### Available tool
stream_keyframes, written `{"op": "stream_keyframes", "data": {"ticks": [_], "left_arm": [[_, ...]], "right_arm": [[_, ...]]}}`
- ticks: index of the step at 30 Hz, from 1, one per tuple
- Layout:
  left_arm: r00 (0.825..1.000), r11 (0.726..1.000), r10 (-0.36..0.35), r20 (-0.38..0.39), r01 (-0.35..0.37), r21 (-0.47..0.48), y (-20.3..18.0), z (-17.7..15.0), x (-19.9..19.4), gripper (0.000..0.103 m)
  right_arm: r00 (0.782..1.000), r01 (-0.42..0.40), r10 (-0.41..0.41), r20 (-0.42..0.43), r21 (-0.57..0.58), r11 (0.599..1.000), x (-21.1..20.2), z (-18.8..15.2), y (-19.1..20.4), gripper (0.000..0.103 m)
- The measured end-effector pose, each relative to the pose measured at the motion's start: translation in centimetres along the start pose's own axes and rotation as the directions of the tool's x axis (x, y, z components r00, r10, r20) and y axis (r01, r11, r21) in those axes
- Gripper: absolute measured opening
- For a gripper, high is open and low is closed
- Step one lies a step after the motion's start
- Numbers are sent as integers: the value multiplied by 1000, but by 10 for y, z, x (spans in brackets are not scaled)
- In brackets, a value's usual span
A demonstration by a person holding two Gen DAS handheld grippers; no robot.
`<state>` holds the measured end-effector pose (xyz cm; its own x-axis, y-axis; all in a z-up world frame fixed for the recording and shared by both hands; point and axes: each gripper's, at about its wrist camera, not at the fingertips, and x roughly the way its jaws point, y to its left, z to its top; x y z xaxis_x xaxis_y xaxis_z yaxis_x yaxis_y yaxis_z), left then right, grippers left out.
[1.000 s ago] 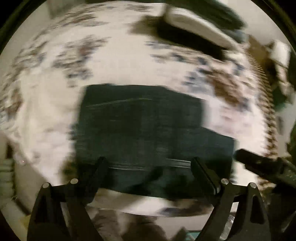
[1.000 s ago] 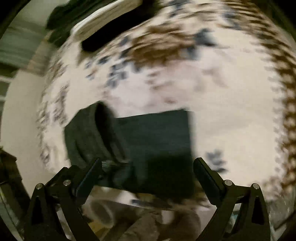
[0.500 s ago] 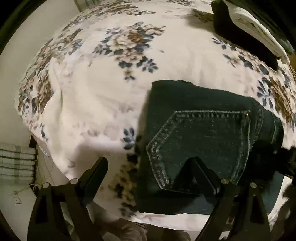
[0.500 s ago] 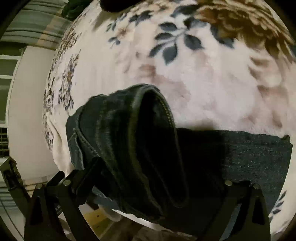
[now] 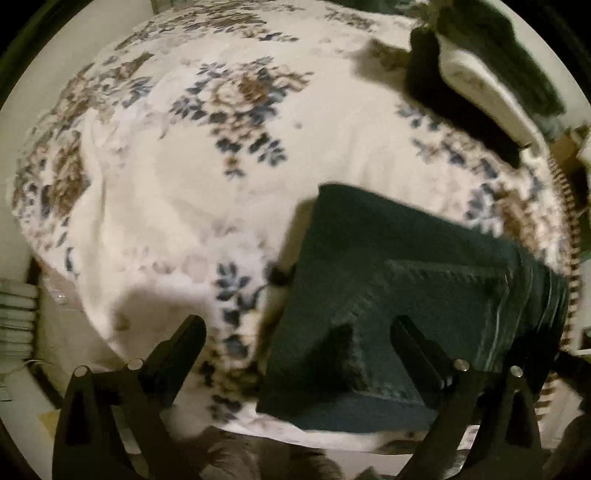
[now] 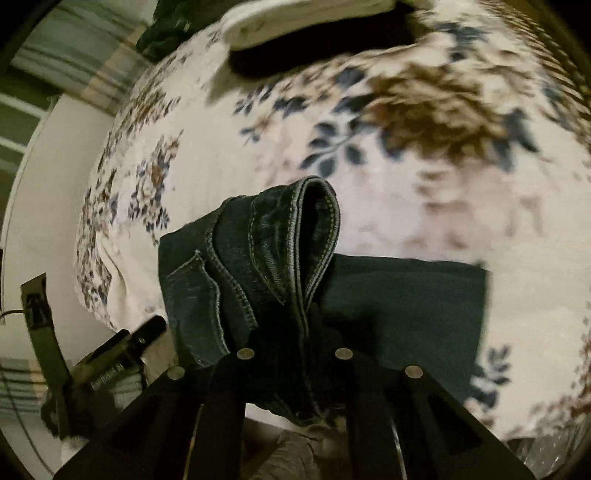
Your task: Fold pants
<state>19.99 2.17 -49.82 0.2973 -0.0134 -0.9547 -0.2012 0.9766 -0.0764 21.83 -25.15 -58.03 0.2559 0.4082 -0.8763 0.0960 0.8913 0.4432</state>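
Observation:
Dark denim pants (image 5: pixel 391 291) lie folded on a floral bedspread (image 5: pixel 207 192), back pocket facing up, at the lower right of the left wrist view. My left gripper (image 5: pixel 295 347) is open and empty, its right finger over the pants' near edge. My right gripper (image 6: pixel 295 332) is shut on the pants' waistband end (image 6: pixel 280 243), which is bunched and lifted above the flat folded part (image 6: pixel 406 295). The left gripper shows at the lower left of the right wrist view (image 6: pixel 110 354).
A stack of folded clothes, dark and white (image 5: pixel 480 81), sits at the far side of the bed; it also shows in the right wrist view (image 6: pixel 303 33). The bed's near edge runs just below the pants. A striped cloth (image 6: pixel 74 66) is off the bed to the left.
My right gripper has closed on the waistband end and lifted it. My left gripper stayed open and drew back a little to the left.

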Motion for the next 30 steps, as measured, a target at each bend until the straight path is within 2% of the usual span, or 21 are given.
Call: {"op": "stream_keyframes", "data": {"ticks": [4, 7, 11, 15, 16, 17, 18, 20, 21, 23, 24, 27, 28, 30], "left_arm": [[999, 999, -52, -7, 52, -5, -7, 6, 1, 102], [996, 996, -88, -32, 87, -27, -14, 8, 13, 102], [992, 993, -113, -59, 112, -21, -28, 6, 30, 102], [991, 995, -99, -90, 101, 18, -43, 0, 48, 102], [991, 996, -83, -104, 87, 35, -47, -2, 56, 102], [991, 996, -71, -116, 77, 47, -49, -4, 61, 102], [990, 996, -64, -128, 71, 56, -51, -6, 66, 102], [986, 995, -73, -147, 83, 57, -53, -10, 72, 102], [985, 994, -78, -152, 87, 58, -54, -12, 71, 102], [982, 994, -89, -168, 97, 44, -54, -16, 64, 102], [982, 993, -109, -156, 116, 33, -54, -18, 57, 102], [974, 984, -173, -148, 175, 1, -54, -31, 41, 102], [968, 981, -194, -161, 193, -18, -54, -37, 43, 102], [959, 978, -209, -193, 202, -53, -52, -46, 57, 102]], "right_arm": [[999, 34, -35, 18, 74, 997, -41, -13, -46, 12], [995, 99, -102, 16, 134, 986, -60, -26, -91, 12], [991, 127, -131, -2, 252, 959, -58, -34, -145, 12], [987, 153, -158, -4, 262, 953, -46, -33, -156, 14], [984, 177, -176, -29, 252, 951, -37, -31, -160, 22], [983, 185, -180, -43, 254, 949, -31, -29, -163, 39], [983, 185, -174, -61, 273, 944, -26, -29, -169, 49], [987, 159, -149, -56, 308, 938, -26, -31, -177, 79], [987, 158, -152, -44, 321, 934, -31, -34, -180, 83], [989, 147, -146, -30, 347, 926, -37, -43, -181, 85], [990, 135, -136, -25, 391, 910, -42, -52, -184, 85], [1000, -8, -10, 28, 577, 817, -43, -87, -194, 85], [998, -44, 13, 55, 607, 793, -42, -96, -194, 85], [986, -164, 121, 111, 622, 765, -26, -110, -192, 85]]}}
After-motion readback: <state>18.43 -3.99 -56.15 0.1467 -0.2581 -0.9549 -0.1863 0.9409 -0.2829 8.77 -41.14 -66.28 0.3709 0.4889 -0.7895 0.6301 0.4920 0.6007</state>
